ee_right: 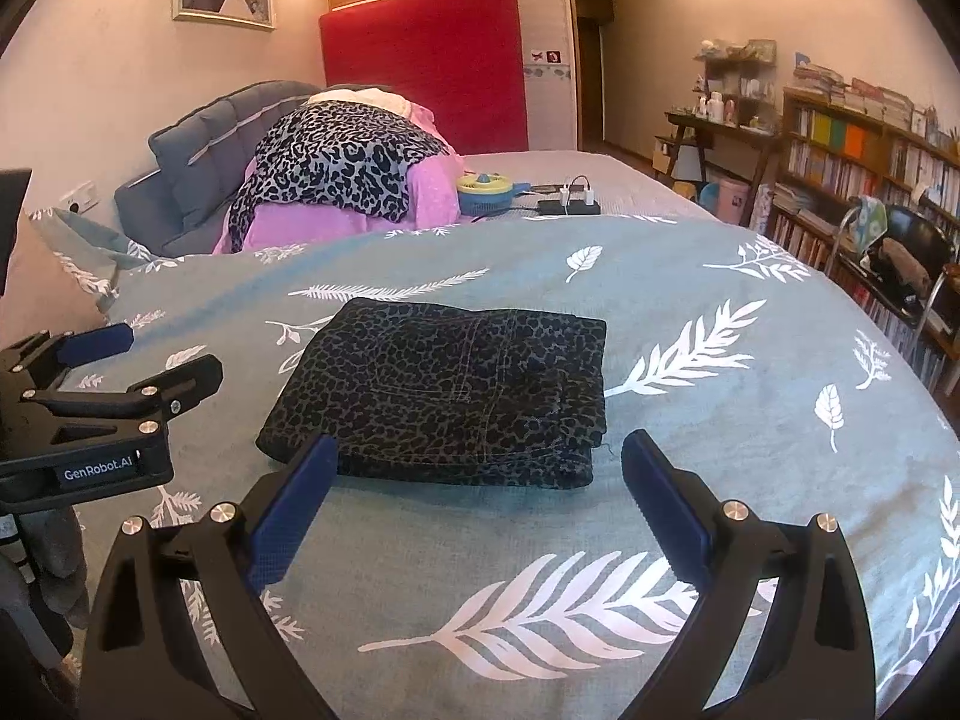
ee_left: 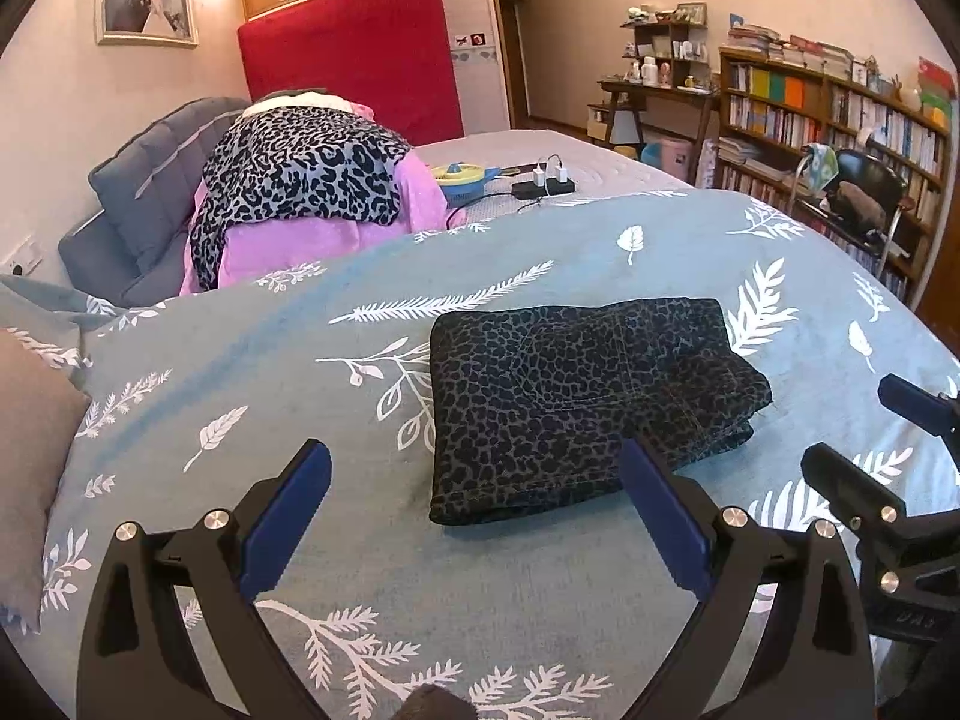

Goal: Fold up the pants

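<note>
Left wrist view: left gripper (ee_left: 474,492) spread, empty, just near of the pants (ee_left: 576,396), which lie folded compact on the bedspread (ee_left: 240,360). Right wrist view: right gripper (ee_right: 477,483) spread, empty, pants (ee_right: 444,390) just beyond it. Folding looks finished; at most a smoothing press remains.
</note>
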Available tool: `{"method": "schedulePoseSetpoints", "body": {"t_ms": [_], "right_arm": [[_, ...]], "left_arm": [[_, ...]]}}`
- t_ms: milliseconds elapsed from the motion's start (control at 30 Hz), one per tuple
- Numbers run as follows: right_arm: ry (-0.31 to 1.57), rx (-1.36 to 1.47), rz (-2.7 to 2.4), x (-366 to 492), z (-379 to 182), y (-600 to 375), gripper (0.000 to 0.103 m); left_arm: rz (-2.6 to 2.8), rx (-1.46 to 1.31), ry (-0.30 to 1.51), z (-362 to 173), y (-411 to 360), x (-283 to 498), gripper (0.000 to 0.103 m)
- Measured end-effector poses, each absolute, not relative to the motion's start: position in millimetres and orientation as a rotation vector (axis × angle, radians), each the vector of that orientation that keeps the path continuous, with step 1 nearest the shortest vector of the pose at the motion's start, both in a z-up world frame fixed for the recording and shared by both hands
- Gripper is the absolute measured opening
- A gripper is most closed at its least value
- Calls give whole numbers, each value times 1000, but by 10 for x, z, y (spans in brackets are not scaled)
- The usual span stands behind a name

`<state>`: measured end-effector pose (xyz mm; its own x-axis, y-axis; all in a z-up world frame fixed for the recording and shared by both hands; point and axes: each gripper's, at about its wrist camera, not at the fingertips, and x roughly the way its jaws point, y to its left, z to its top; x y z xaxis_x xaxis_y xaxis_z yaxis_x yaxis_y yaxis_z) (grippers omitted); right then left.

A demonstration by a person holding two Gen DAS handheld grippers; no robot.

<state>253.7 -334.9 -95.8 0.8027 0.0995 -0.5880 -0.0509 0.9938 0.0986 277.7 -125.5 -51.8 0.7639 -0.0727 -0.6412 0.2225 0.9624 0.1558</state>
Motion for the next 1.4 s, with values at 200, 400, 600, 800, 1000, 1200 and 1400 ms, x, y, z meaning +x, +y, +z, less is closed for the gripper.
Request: {"method": "schedulePoseSetpoints", "body": {"t_ms": [200, 400, 600, 800, 1000, 1200, 1400], "right_arm": [[630, 80, 78, 2521, -934, -3320, 97], [630, 85, 72, 2522, -935, -3311, 97], [627, 80, 71, 2524, -917, -3315, 97], [633, 82, 73, 2530, -922, -3301, 97], [635, 87, 72, 2540, -926, -3306, 97], [640, 90, 73, 2558, -936, -3323, 97], [648, 89, 75, 2570, -980, -3331, 97]], "left_arm": [[-164, 260, 675, -516, -1307, 2735, 96], [-155, 287, 661, -518, -1351, 2708, 96], [-151, 304, 661, -536, -1389, 2718, 96], [-155, 307, 670, -573, -1397, 2734, 96], [-155, 304, 680, -590, -1396, 2747, 96], [-156, 308, 682, -605, -1404, 2751, 96], [-150, 318, 669, -625, -1419, 2744, 96]]}}
